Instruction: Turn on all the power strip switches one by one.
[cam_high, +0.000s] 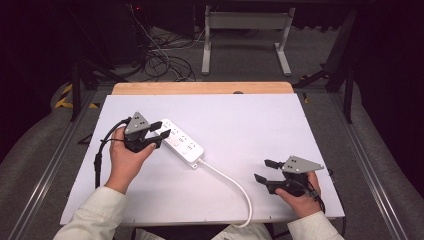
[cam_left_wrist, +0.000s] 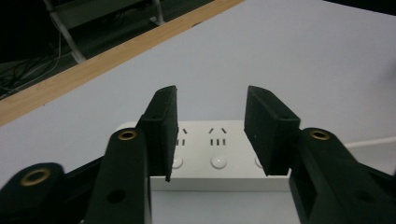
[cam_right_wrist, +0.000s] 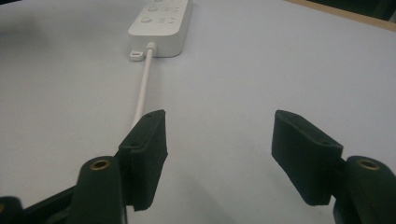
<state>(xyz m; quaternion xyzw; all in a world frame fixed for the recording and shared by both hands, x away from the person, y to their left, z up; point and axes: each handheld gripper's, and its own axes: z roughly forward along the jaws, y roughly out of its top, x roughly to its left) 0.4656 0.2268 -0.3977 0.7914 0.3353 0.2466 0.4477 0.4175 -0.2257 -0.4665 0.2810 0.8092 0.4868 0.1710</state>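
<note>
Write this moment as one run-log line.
left gripper: open, at power strip | right gripper: open, empty | cable: trailing off table

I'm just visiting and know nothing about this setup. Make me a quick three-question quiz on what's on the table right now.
1. True or false: the left gripper is shut on the power strip.
2. Which gripper is nearer the power strip? A) left B) right
3. Fill in: the strip's white cable runs off the table's ____ edge, the person's side.

Key:
1. False; its jaws stand open, with the strip's end just beyond them.
2. A; the right gripper hangs open over bare table.
3. Near.
</note>
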